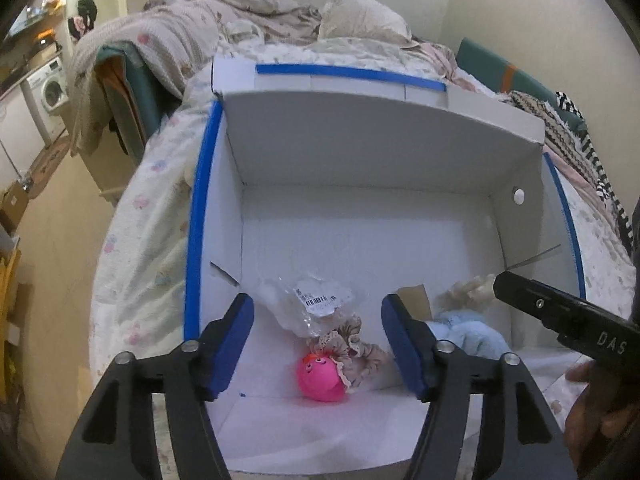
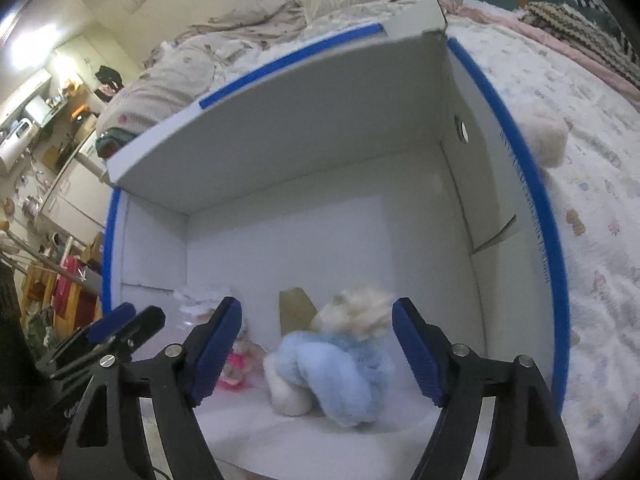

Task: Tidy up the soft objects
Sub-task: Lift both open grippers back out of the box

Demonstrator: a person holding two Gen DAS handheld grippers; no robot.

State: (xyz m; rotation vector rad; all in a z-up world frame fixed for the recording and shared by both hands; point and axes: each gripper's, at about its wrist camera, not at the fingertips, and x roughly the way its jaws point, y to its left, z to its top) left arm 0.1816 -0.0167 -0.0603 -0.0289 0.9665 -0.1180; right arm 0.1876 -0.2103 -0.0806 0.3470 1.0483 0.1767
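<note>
A white cardboard box (image 1: 360,148) with blue taped edges stands open on a bed. On its floor lie a pink ball toy with a face (image 1: 320,378), a beige frilled scrunchie (image 1: 354,344) and a clear packet with a barcode (image 1: 316,304). My left gripper (image 1: 317,306) hangs open above them, touching none. A light blue and cream plush toy (image 2: 332,372) rests on the box floor (image 2: 300,240), and my right gripper (image 2: 317,306) is open above it, its pads apart from the plush. The pink toy (image 2: 234,368) shows partly behind the left pad.
A cream fluffy object (image 2: 546,140) lies on the patterned bedspread (image 2: 600,220) just outside the box's right wall. Crumpled blankets and a pillow (image 1: 360,20) sit beyond the box. A brown cardboard flap (image 2: 296,308) stands inside it. Room clutter lies far left.
</note>
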